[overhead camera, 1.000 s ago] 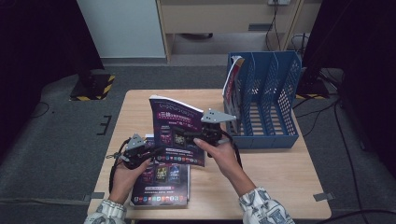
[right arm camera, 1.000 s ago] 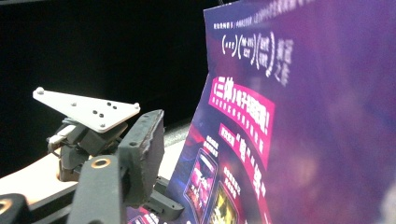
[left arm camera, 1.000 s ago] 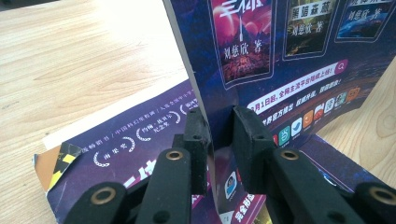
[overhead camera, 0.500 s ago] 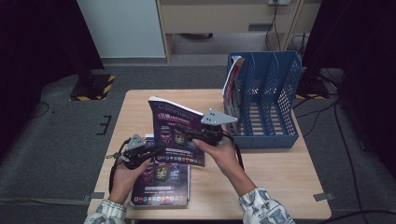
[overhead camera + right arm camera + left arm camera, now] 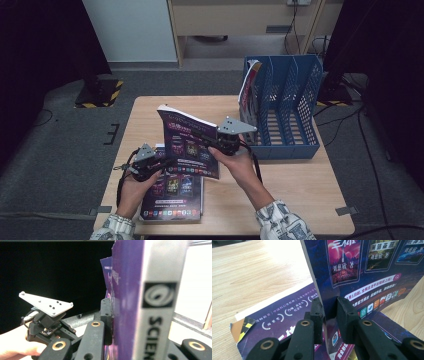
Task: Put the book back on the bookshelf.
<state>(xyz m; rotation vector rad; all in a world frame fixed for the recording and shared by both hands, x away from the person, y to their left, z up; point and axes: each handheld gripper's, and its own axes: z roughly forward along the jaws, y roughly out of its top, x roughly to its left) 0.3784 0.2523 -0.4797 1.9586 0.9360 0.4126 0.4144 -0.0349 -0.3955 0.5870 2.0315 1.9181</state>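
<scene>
Purple book (image 5: 189, 141) upright, tilted, spine up, clamped between left tongs (image 5: 161, 162) at its bottom edge and right tongs (image 5: 216, 143); second book (image 5: 172, 196) flat below.

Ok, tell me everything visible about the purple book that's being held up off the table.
The raised book is a softcover with a glossy dark purple cover printed with small cover pictures, white text and a row of app icons, plus a grey spine. It stands near upright over the table, above a second matching book lying flat. The left hand-held gripper pinches its lower cover edge; the right hand-held gripper, whose jaws have just been closing, clamps it at the spine side.
</scene>
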